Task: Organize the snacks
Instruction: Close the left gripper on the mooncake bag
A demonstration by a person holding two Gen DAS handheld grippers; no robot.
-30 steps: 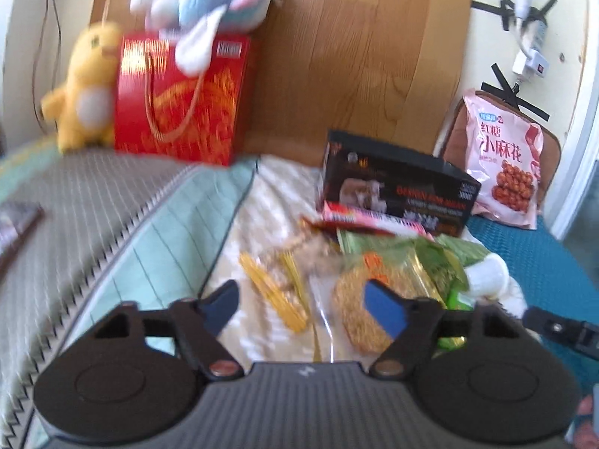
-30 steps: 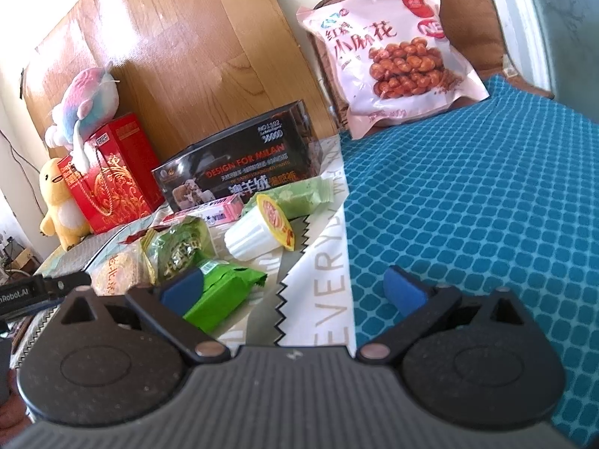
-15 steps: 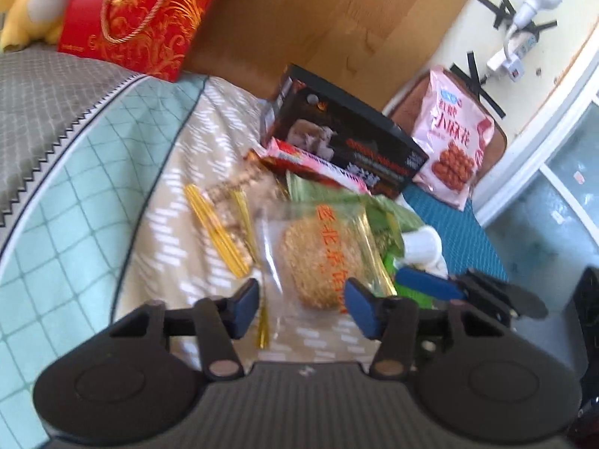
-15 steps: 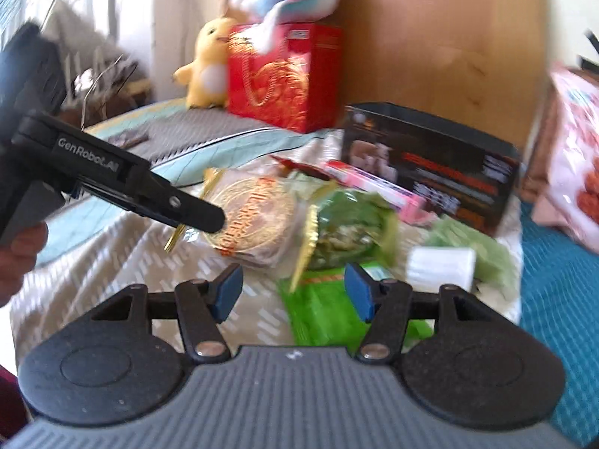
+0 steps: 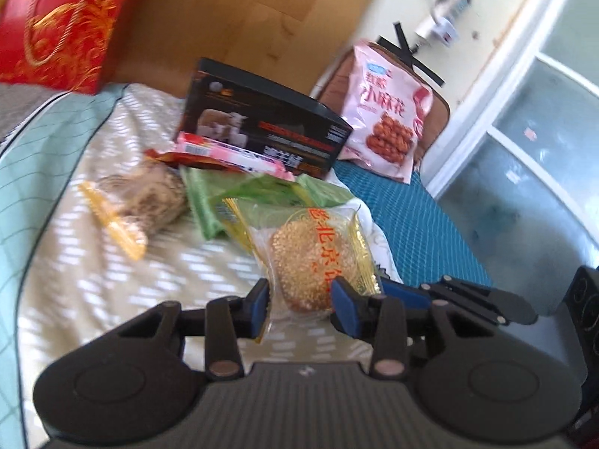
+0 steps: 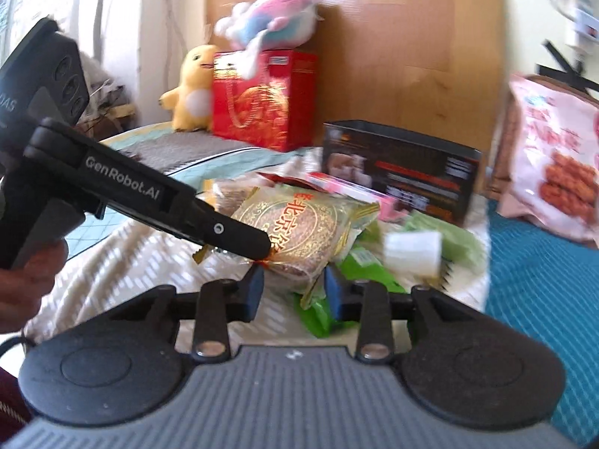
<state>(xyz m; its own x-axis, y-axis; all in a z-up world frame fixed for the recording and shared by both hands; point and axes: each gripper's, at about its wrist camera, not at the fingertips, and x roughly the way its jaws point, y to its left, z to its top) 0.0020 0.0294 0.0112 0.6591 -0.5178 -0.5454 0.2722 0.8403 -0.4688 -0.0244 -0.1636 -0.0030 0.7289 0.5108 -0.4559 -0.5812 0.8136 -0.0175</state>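
Observation:
A clear packet with a round sesame cake and red lettering (image 5: 318, 258) sits between the blue pads of my left gripper (image 5: 299, 305), which is shut on it. The packet (image 6: 299, 228) also shows in the right wrist view, lifted off the pile. My right gripper (image 6: 294, 293) has its pads at the packet's lower edge, partly closed; a grip cannot be told. The right gripper's fingers (image 5: 468, 297) show beside the packet in the left wrist view. More snacks lie behind: green packets (image 5: 262, 194), a second cake packet (image 5: 149, 198), a white cup (image 6: 411, 252).
A black box (image 5: 262, 127) stands behind the pile with a pink bar (image 5: 232, 153) in front. A pink snack bag (image 5: 389, 127) leans at the back right. A red gift bag (image 6: 262, 101) and plush toys (image 6: 191, 86) stand at the back left. Blue quilt (image 5: 430, 232) lies right.
My left gripper has closed on the sesame cake packet and raised it. My right gripper has narrowed and come up to the same packet from the other side.

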